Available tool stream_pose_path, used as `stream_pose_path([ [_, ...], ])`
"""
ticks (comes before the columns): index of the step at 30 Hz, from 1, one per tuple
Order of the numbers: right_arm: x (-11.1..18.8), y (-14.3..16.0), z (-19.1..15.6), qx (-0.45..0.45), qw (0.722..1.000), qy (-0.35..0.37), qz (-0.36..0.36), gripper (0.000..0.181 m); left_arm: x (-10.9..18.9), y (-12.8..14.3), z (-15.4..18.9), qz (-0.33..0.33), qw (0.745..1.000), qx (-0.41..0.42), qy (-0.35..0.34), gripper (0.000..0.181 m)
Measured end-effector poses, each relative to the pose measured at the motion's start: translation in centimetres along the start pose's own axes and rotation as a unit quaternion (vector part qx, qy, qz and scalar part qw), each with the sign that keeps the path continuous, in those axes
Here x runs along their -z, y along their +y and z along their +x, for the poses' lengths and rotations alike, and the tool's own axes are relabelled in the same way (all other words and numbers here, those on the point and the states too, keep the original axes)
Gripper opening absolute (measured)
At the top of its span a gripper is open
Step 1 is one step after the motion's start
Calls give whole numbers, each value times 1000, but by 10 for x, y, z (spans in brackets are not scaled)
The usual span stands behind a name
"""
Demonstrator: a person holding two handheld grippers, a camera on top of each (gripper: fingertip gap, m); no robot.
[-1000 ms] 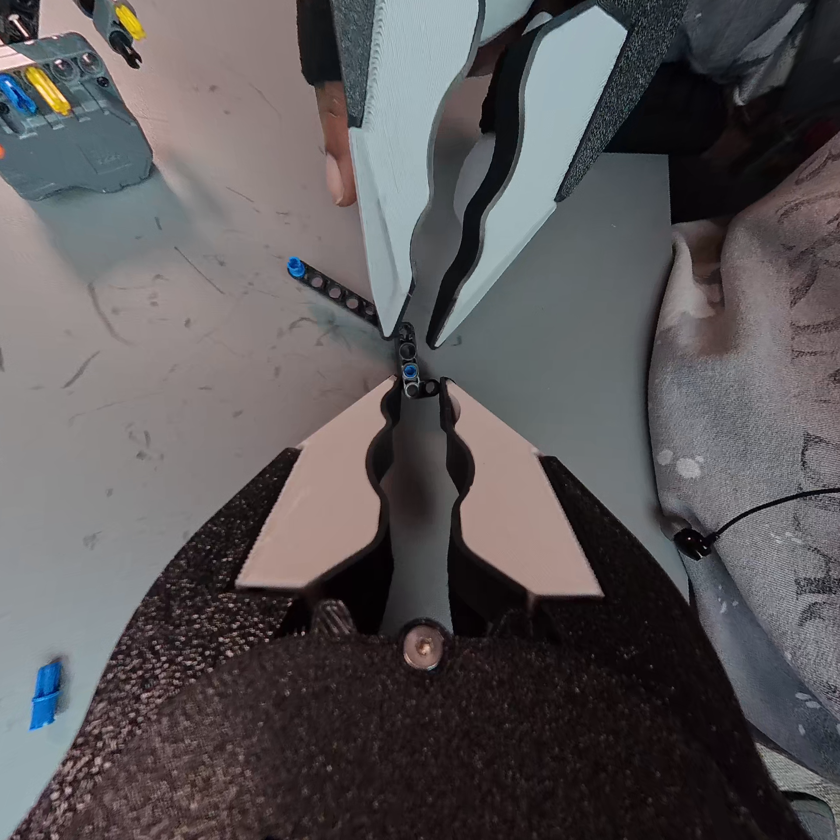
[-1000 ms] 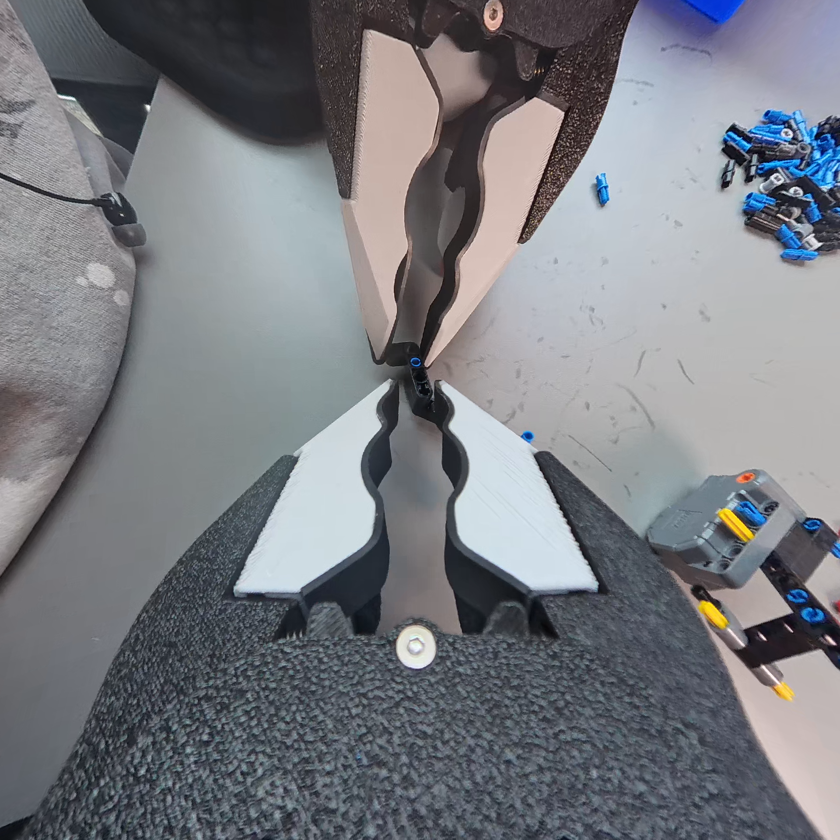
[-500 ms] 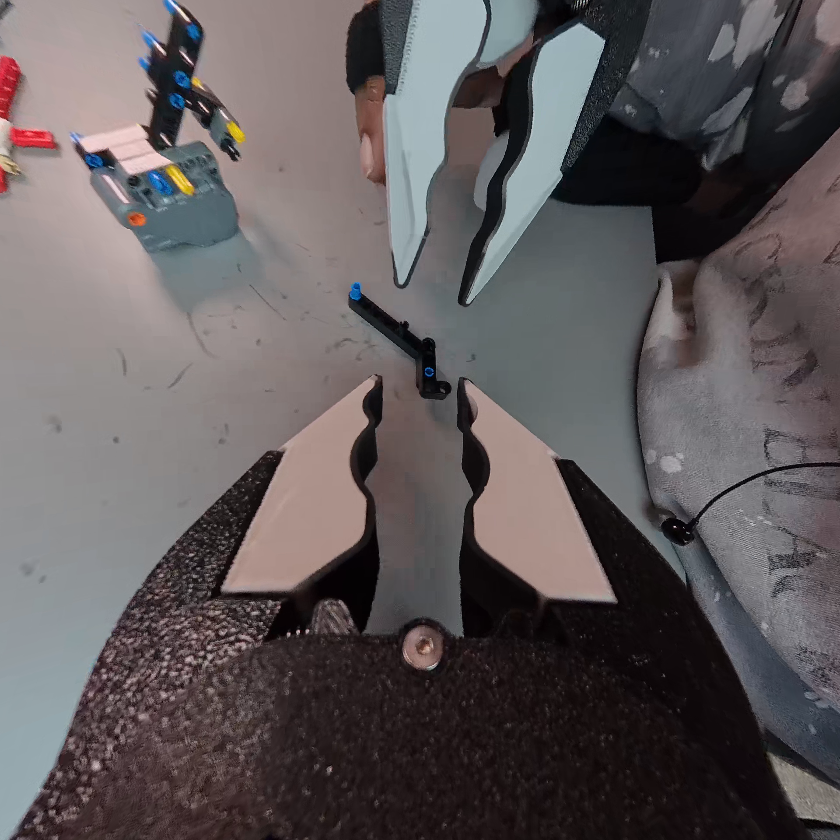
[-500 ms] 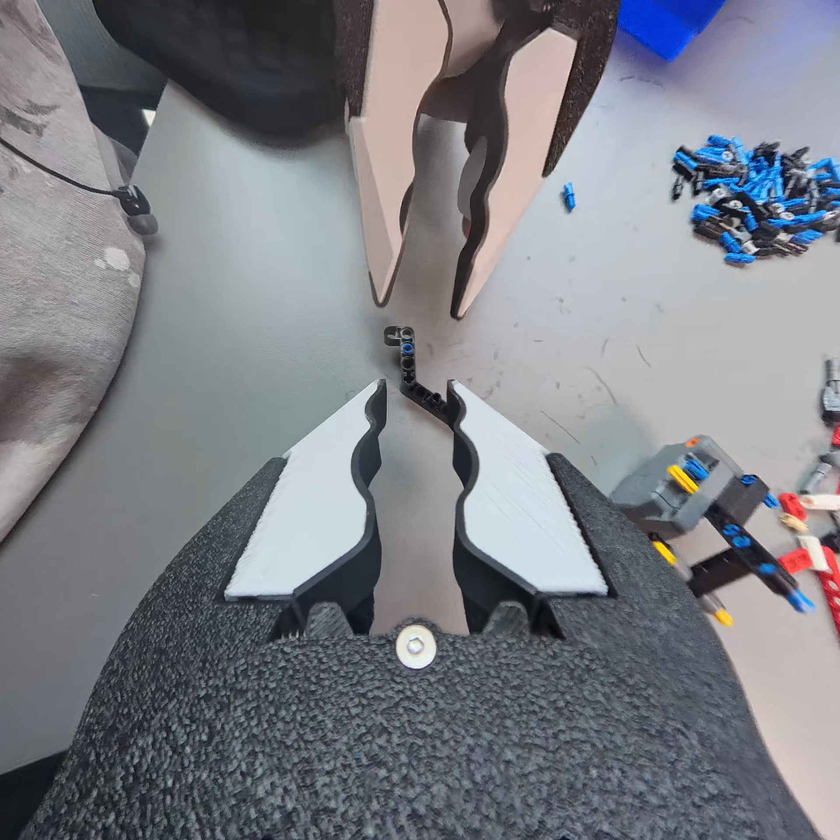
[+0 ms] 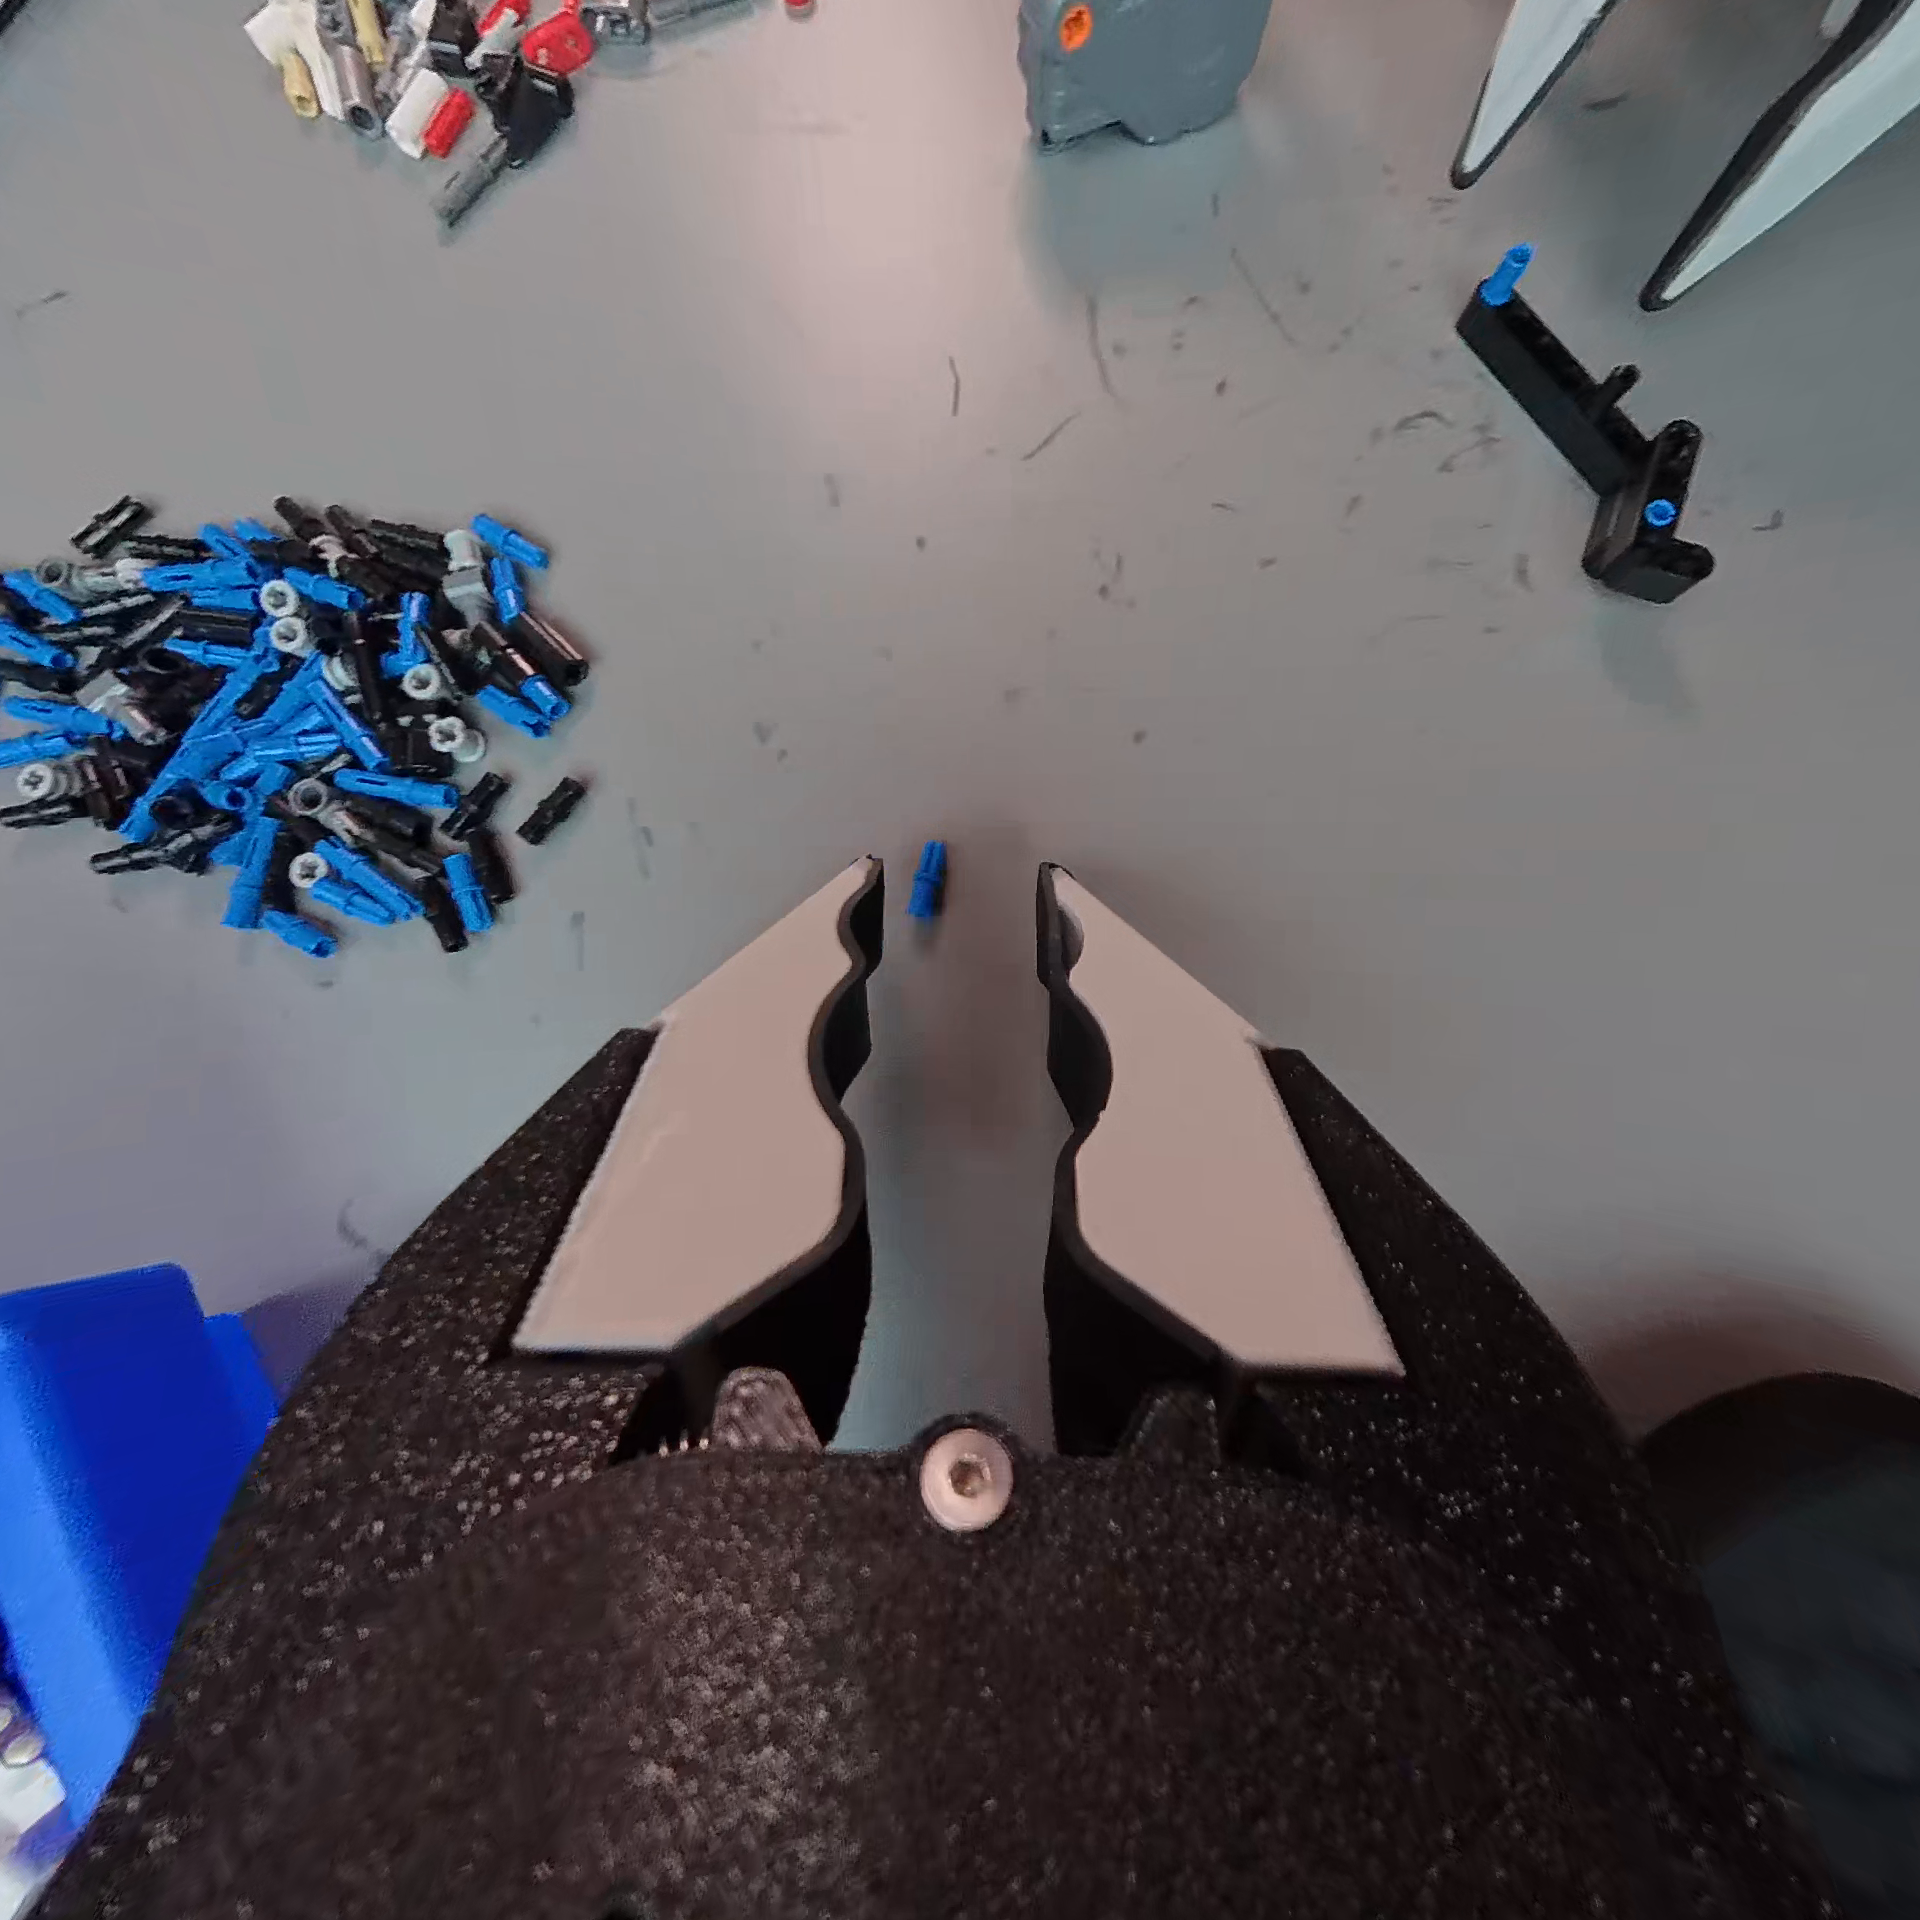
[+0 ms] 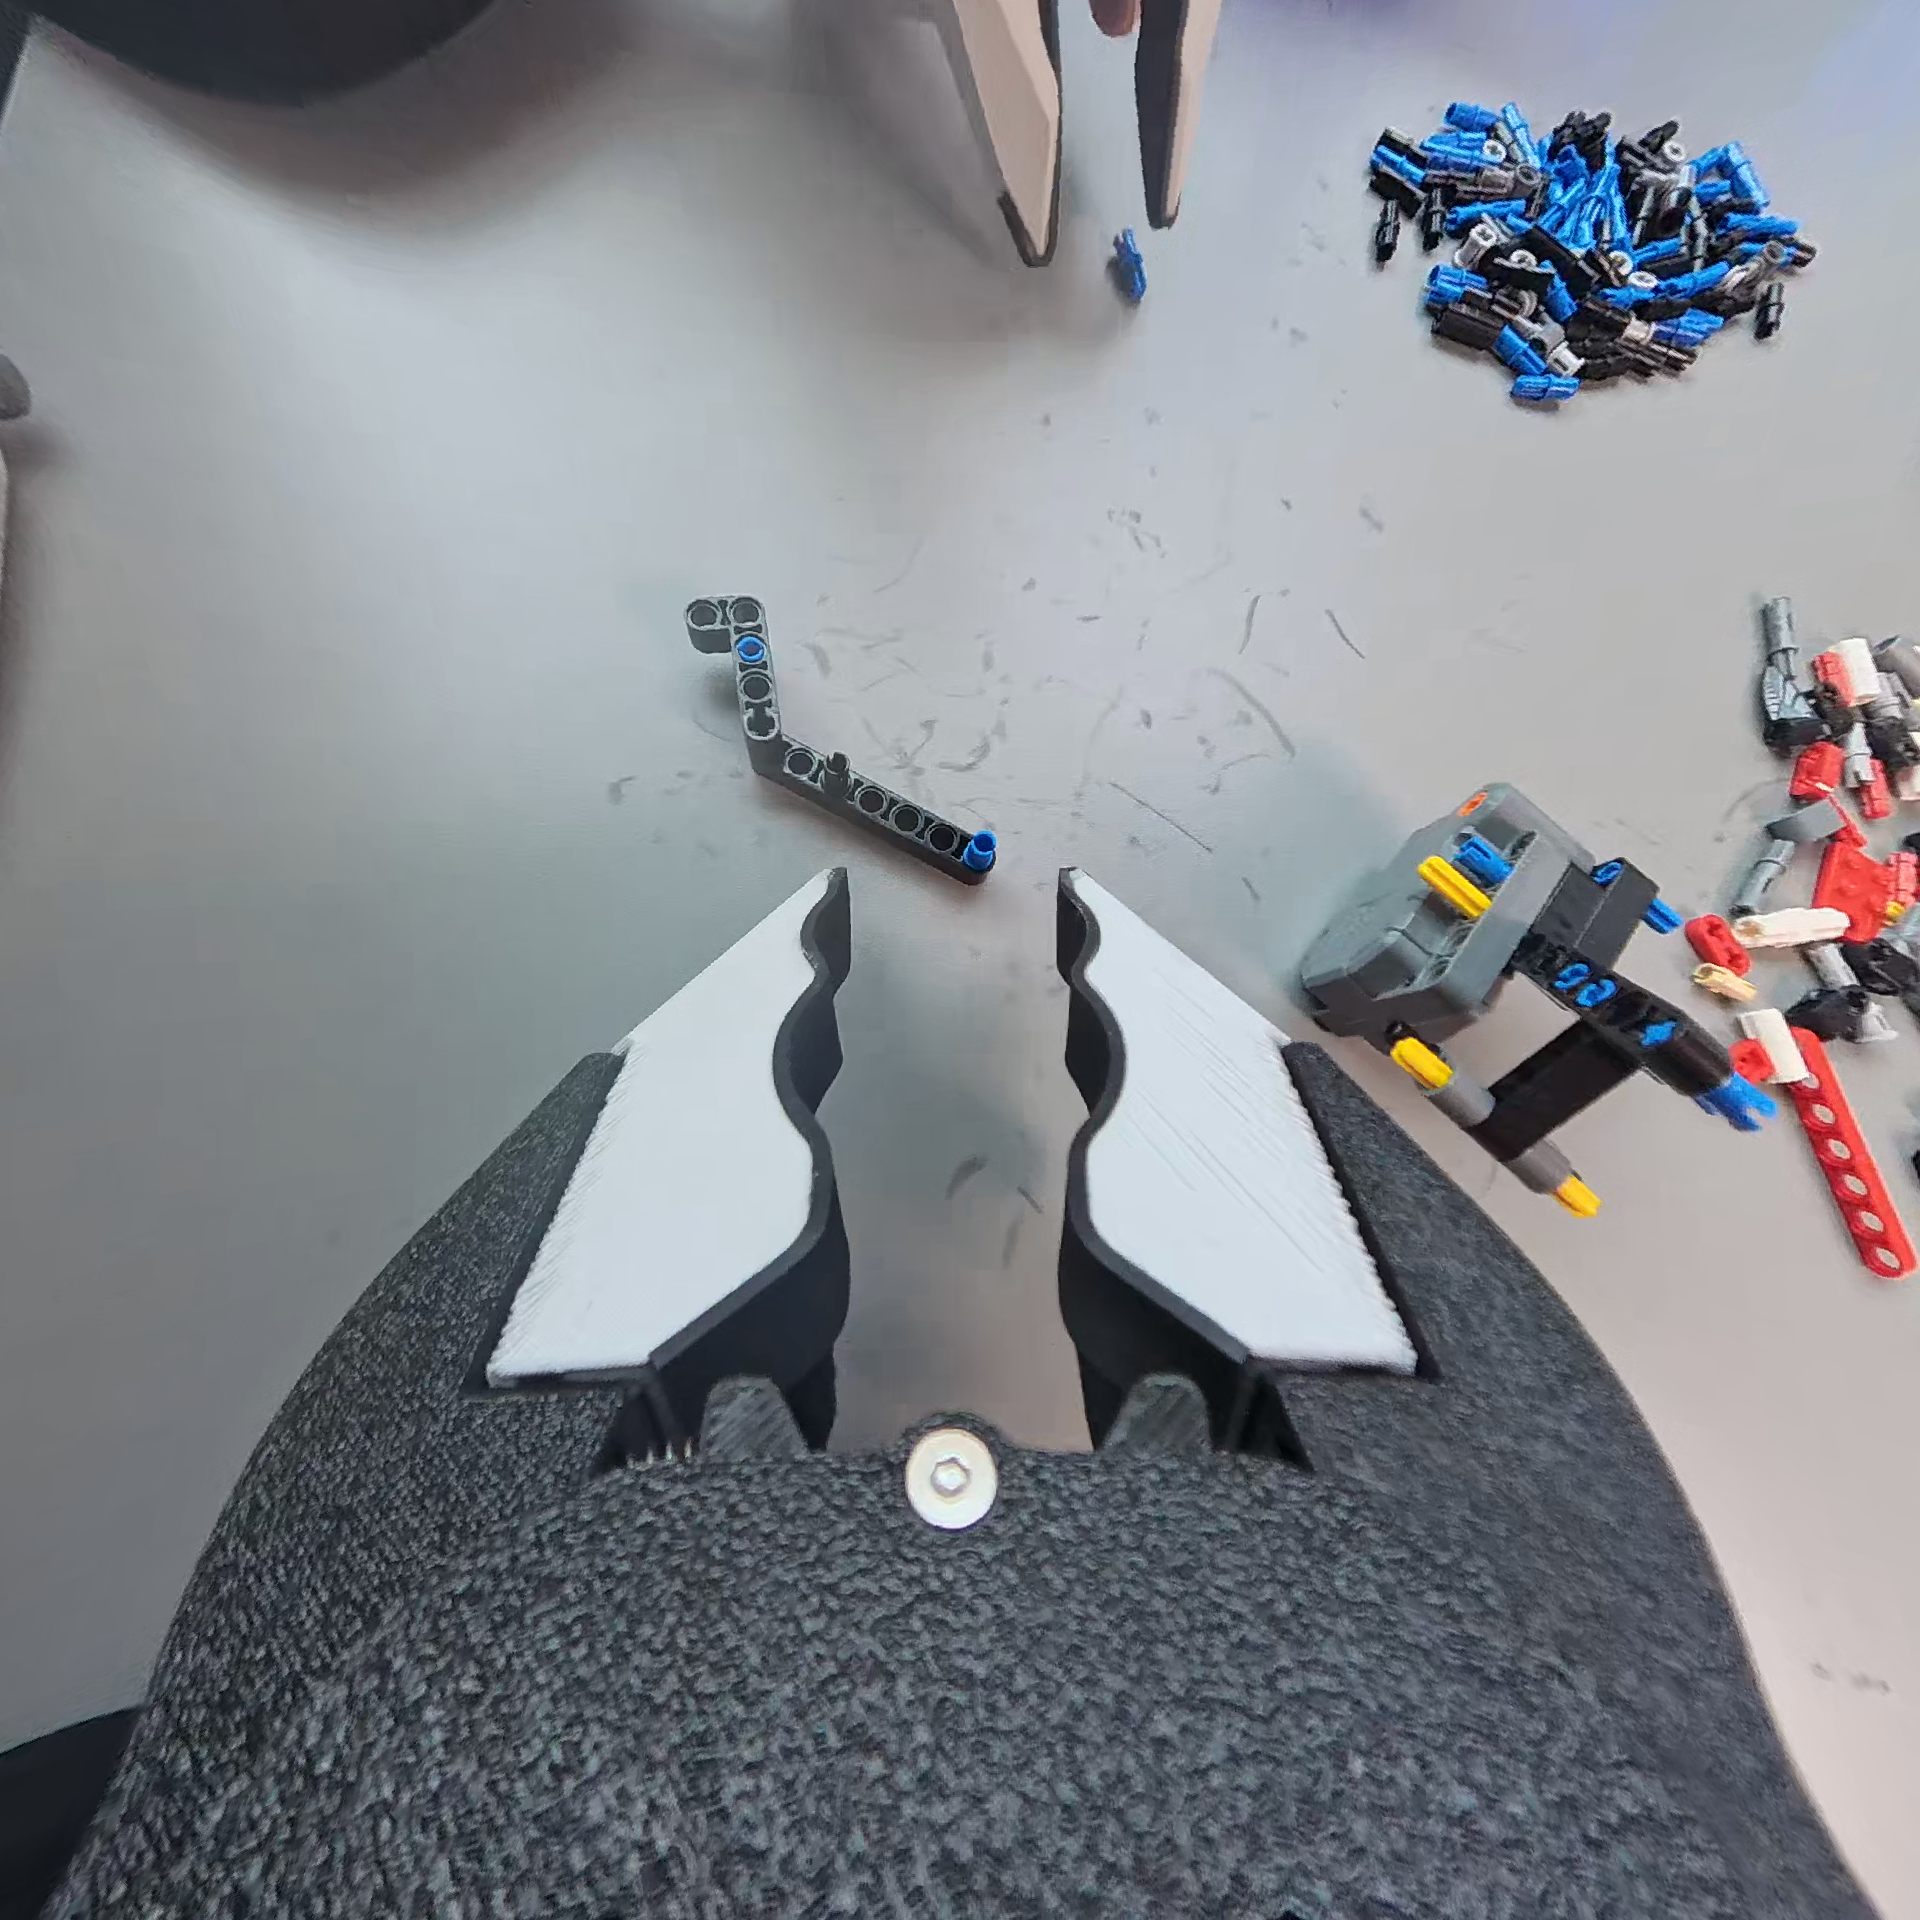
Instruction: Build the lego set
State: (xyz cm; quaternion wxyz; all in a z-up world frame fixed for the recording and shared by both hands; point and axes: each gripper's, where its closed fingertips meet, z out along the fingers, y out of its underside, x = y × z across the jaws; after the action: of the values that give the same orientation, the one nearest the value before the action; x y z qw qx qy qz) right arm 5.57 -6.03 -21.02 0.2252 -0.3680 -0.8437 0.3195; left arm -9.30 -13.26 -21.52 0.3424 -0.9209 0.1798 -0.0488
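The left tongs [image 5: 958, 868] stand parted and empty above the grey worktop [image 5: 1143, 644], with a single loose blue pin [image 5: 927, 879] lying between their tips, nearer the left finger and not gripped. The right tongs [image 6: 953, 873] are likewise parted and hold nothing; the black bent beam [image 6: 831, 753] lies flat on the worktop just ahead of them, a blue pin at its near end, another in its short arm and a black pin standing up partway along it.

The left wrist view shows the pile of blue and black pins [image 5: 281, 717] close at its left, a blue bin [image 5: 94, 1475] at the lower left edge, and only the lower part of the grey motor block [image 5: 1132, 62] at the top. The bent beam sits far to its right, near the tips of the right tongs, which come in at the upper right corner.

The right wrist view shows that motor block [image 6: 1455, 925] whole, with black beams and yellow and blue pins fixed to it, and beside it a scatter of red, white and grey parts [image 6: 1839, 831] including a long red beam. The blue bin does not show there. The pin pile [image 6: 1579, 239] lies at the upper right, and the left tongs hang at the top edge with the loose blue pin just under their tips.
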Motion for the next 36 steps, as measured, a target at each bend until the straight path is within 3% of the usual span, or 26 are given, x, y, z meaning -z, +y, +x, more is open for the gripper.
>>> stream_pose_path([
  [1,0,0,1,-2,1000,1,0,40,1,1,-6,-1,1000,3,-15,29],
  [6,2,1,5,-6,1000,8,5,37,-5,8,-14,-6,999,31,-12,7],
  [10,5,-3,7,-5,1000,17,17,35,-8,6,-14,1,999,51,-2,5],
  [13,16,-24,21,-8,995,59,78,32,-2,-34,5,101,988,99,63,4],
  [15,29,-48,31,2,984,103,142,32,9,-73,22,195,957,165,137,4],
  [19,40,-93,27,70,954,189,224,28,25,-129,56,307,848,298,311,3],
  [22,41,-106,30,110,933,256,226,29,31,-148,66,337,776,361,391,3],
  [26,48,-113,32,128,921,286,233,26,35,-154,79,341,729,391,446,3],
  [32,48,-113,28,141,920,279,237,18,35,-153,87,331,734,381,454,3],
  [36,52,-110,22,123,932,224,257,14,33,-150,89,323,756,363,438,3],
])
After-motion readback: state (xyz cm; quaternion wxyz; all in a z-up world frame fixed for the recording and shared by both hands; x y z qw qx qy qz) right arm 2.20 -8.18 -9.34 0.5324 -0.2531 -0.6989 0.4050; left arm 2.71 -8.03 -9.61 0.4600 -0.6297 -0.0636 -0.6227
